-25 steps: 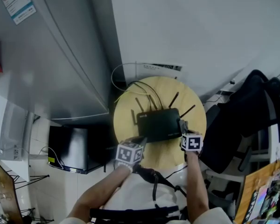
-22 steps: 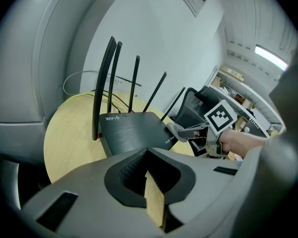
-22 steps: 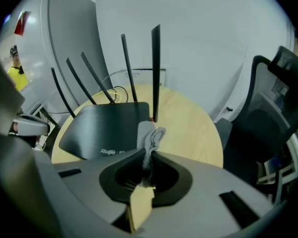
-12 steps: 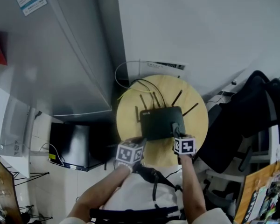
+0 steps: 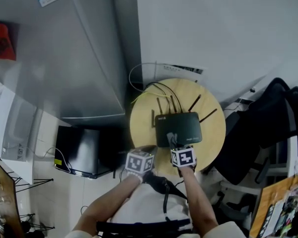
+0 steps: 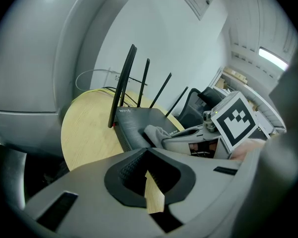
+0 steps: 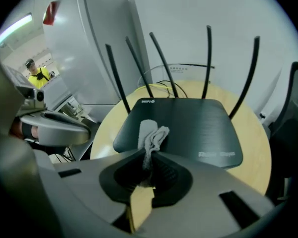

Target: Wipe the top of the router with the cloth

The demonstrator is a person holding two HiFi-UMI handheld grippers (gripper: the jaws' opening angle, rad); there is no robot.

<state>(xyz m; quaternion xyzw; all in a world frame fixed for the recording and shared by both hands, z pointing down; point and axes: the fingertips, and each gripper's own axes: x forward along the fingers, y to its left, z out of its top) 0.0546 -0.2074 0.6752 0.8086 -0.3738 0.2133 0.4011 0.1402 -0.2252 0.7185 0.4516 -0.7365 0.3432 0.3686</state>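
Observation:
A black router [image 5: 181, 127] with several upright antennas lies on a round wooden table [image 5: 213, 133]. My right gripper [image 5: 173, 143] is shut on a small grey cloth [image 5: 171, 138], which it presses on the router's front left part. In the right gripper view the cloth [image 7: 150, 134] bunches out of the jaws onto the router's top [image 7: 193, 123]. My left gripper [image 5: 148, 149] hovers at the table's front left edge, shut and holding nothing. In the left gripper view the router [image 6: 139, 123], cloth [image 6: 156, 132] and right gripper [image 6: 198, 139] lie just ahead.
A tall grey appliance [image 5: 64, 58] stands left of the table, with a black box [image 5: 84, 150] on the floor below it. Cables [image 5: 149, 86] and a white power strip [image 5: 181, 69] lie behind the router. A dark chair with a bag [image 5: 268, 128] crowds the right side.
My right gripper has slid the cloth leftward across the router's top, from its right edge to its front left part. The left gripper has stayed at the table's front edge.

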